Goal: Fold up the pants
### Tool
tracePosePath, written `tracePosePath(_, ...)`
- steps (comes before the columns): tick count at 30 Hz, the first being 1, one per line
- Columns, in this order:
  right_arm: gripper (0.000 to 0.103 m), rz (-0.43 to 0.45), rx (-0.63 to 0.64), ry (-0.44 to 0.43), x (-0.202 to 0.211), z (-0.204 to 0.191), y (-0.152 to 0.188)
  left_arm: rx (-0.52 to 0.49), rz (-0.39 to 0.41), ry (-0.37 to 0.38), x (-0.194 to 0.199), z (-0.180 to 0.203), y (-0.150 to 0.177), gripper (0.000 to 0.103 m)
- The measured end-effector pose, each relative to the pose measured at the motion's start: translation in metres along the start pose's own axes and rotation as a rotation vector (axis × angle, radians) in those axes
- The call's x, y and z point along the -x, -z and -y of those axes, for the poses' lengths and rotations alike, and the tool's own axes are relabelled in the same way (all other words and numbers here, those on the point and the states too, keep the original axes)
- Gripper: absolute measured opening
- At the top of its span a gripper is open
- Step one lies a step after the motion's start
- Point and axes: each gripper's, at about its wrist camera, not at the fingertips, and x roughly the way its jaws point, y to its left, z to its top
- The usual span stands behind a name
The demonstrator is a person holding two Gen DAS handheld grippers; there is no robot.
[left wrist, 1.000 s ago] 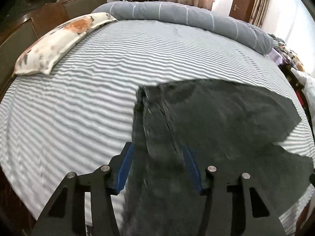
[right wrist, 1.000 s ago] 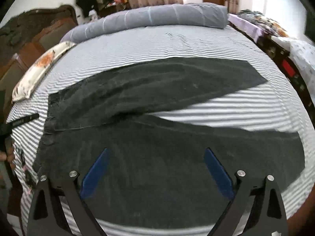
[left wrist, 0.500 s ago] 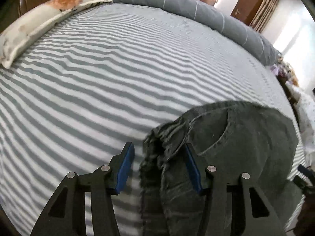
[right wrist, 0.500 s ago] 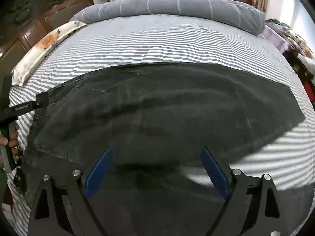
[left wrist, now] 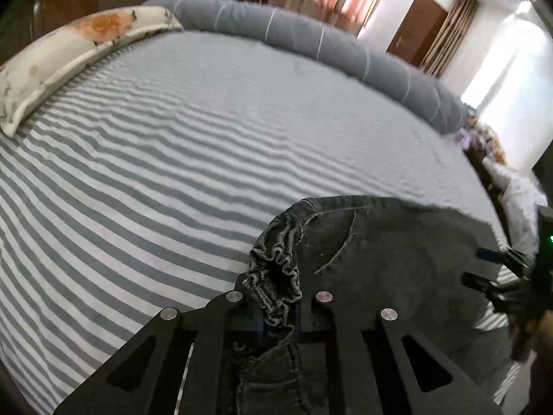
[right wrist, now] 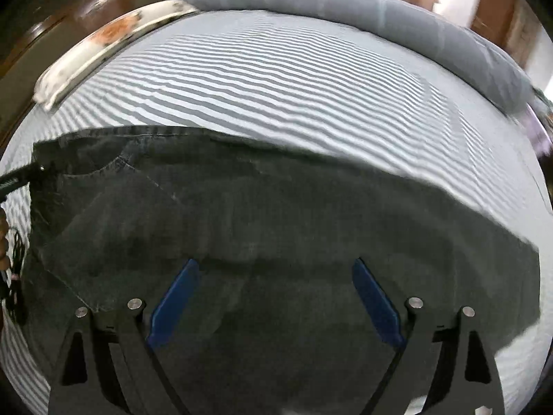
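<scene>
Dark grey denim pants lie spread on the striped bed. My left gripper is shut on the bunched elastic waistband of the pants, lifted off the sheet. My right gripper is open, its blue pads wide apart just over the pant legs, holding nothing. The right gripper also shows at the right edge of the left wrist view. The left gripper's black tip shows at the left edge of the right wrist view.
The grey-and-white striped sheet covers the bed. A floral pillow lies at the far left and a rolled grey duvet along the far edge. A wooden headboard stands behind the pillow.
My left gripper has closed on the waistband, which now bunches between the jaws. The near leg now lies over the far one. My right gripper stayed open and moved forward over the pants.
</scene>
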Motion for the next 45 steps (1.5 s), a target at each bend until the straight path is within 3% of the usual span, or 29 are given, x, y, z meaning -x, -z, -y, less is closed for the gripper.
tracePosePath(6, 0.089, -0.03, 0.179, -0.088, -0.008, 0.006, -0.049, -0.004, 0.077, 0.04, 0.029, 0.009, 0.004, 0.011)
tracePosePath(10, 0.089, -0.097, 0.343, -0.13, -0.026, -0.002, -0.08, -0.026, 0.112, 0.045, 0.042, 0.015, 0.005, 0.011)
tracePosePath(17, 0.088, -0.188, 0.53, -0.247, -0.062, -0.013, -0.114, -0.034, 0.128, 0.036, 0.047, 0.013, 0.007, 0.011)
tracePosePath(21, 0.072, -0.315, 0.527, -0.298, -0.092, 0.012, -0.117, 0.001, 0.12, 0.05, 0.046, 0.008, 0.006, 0.011)
tracePosePath(23, 0.067, -0.35, 0.507, -0.308, -0.099, 0.032, -0.116, -0.015, 0.116, 0.034, 0.044, 0.009, 0.006, 0.011)
tracePosePath(26, 0.051, -0.363, 0.487, -0.287, -0.101, 0.068, -0.11, -0.02, 0.113, 0.016, 0.04, 0.011, 0.008, 0.011)
tracePosePath(31, 0.017, -0.291, 0.42, -0.243, -0.093, 0.094, -0.107, -0.002, 0.098, -0.016, 0.034, 0.012, 0.012, 0.011)
tracePosePath(34, 0.008, -0.222, 0.457, -0.179, -0.082, 0.081, -0.097, 0.001, 0.088, -0.046, 0.034, 0.018, 0.011, 0.011)
tracePosePath(40, 0.004, -0.105, 0.367, -0.098, -0.022, 0.069, -0.074, -0.002, 0.039, -0.073, 0.048, 0.027, 0.002, 0.011)
tracePosePath(45, 0.004, -0.067, 0.283, -0.072, 0.049, 0.057, -0.035, -0.093, -0.031, -0.061, 0.081, 0.047, -0.001, 0.011)
